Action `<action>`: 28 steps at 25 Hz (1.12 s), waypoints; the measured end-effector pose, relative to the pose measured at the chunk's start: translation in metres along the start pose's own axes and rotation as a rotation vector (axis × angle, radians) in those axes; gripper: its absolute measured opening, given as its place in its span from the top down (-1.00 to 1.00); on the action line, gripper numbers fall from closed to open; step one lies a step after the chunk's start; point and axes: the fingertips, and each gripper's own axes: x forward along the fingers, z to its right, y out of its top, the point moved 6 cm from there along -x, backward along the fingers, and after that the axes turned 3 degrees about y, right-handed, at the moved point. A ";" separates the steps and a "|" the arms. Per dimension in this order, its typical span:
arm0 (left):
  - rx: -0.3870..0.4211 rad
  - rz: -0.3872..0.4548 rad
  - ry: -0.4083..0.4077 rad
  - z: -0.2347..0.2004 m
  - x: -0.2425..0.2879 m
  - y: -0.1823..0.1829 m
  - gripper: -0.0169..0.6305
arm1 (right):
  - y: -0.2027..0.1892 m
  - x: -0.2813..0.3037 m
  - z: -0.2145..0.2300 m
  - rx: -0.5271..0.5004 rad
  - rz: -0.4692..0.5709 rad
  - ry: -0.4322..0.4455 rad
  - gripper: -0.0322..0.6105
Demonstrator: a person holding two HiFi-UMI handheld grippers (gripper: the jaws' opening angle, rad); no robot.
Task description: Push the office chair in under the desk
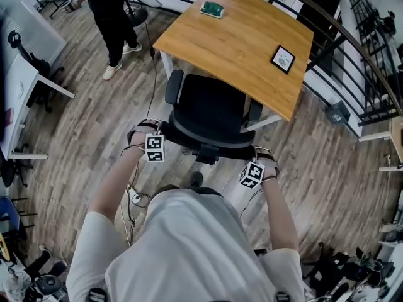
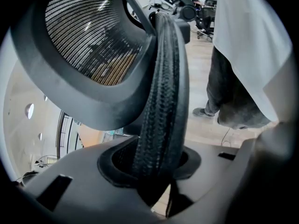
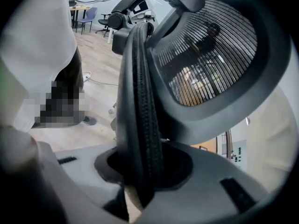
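A black office chair [image 1: 211,106] stands at the near edge of a wooden desk [image 1: 239,43], its seat partly below the tabletop and its back toward me. My left gripper [image 1: 150,131] is shut on the left end of the backrest's top rim [image 1: 208,142]. My right gripper [image 1: 261,156] is shut on the right end. In the left gripper view the padded rim [image 2: 161,101] runs down between the jaws of the left gripper [image 2: 149,164], with the mesh panel [image 2: 93,36] behind. The right gripper [image 3: 140,167] holds the rim [image 3: 138,101] the same way.
A person in black [image 1: 113,17] stands on the wood floor at the desk's far left corner. On the desk lie a green object [image 1: 212,9] and a small framed card [image 1: 283,59]. A black railing [image 1: 352,49] curves along the right. A cable [image 1: 135,197] lies on the floor near my left.
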 end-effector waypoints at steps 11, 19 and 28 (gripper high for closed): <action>0.042 0.038 -0.005 -0.065 0.040 0.028 0.55 | -0.030 0.020 0.049 0.062 -0.037 0.000 0.58; 0.103 0.085 -0.011 -0.121 0.074 0.032 0.54 | -0.034 0.038 0.083 0.134 -0.075 -0.008 0.58; 0.162 0.138 -0.008 -0.191 0.116 0.041 0.53 | -0.041 0.062 0.131 0.217 -0.120 -0.020 0.56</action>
